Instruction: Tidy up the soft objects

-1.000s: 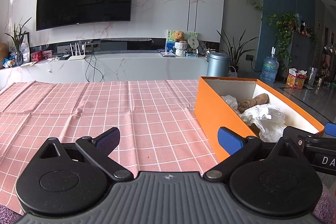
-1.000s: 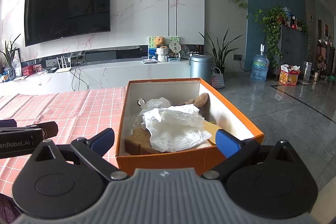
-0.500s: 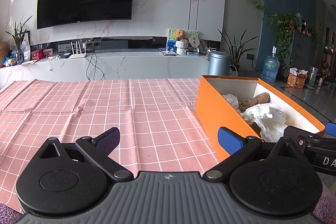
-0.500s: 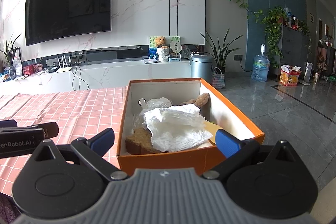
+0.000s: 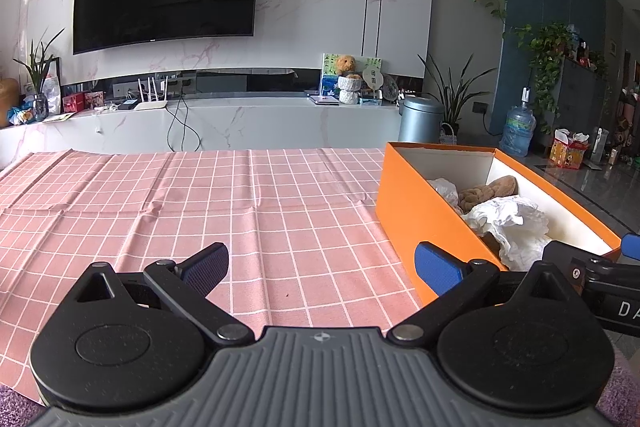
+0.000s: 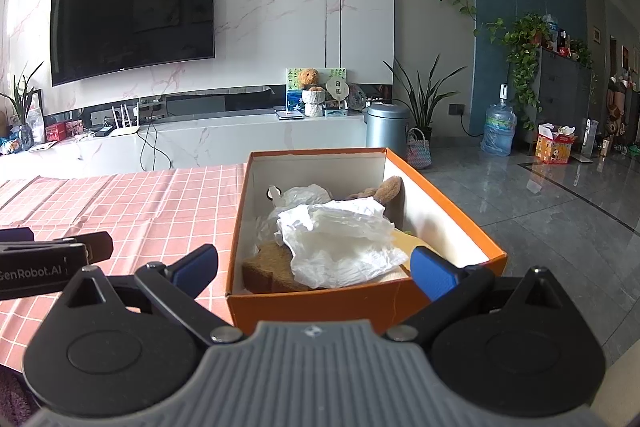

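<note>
Squarely between wide right jaws, orange box

"GenRobot.AI" on left hand-held gripper; "DA" on right hand-held gripper.

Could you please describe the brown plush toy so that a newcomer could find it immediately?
Look in the orange box on the pink checked tablecloth. The plush toy lies at its far end, behind the crumpled white paper, furry and brown.

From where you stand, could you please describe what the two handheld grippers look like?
Both match: the left gripper and right gripper each have a ribbed grey body, two round black discs, black linkage arms, and blue-padded fingers. White lettering marks the side of the left gripper in the right wrist view. No hands or sleeves show.
</note>
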Demonstrator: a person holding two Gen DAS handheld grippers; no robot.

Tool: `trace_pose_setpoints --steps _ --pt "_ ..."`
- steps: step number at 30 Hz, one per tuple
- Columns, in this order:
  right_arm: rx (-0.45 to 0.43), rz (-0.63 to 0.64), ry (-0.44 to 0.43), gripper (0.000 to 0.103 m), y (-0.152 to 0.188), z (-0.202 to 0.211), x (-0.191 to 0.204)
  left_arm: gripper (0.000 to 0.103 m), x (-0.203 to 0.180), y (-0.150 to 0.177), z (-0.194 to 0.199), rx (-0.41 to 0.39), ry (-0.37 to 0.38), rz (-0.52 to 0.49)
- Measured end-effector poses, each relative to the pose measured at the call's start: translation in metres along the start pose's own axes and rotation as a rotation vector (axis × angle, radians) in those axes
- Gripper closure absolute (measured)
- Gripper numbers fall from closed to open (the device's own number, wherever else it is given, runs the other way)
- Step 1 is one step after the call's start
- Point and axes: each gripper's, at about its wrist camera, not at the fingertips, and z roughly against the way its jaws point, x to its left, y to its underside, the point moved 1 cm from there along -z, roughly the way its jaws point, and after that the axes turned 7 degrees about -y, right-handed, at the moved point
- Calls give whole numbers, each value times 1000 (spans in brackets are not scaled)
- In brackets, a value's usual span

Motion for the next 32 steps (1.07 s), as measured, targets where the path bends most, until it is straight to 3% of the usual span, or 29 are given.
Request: trace_pose_setpoints --steps 32 --pt "13 -3 -10 3 0 -1 -8 0 1 0 4 -8 -2 1"
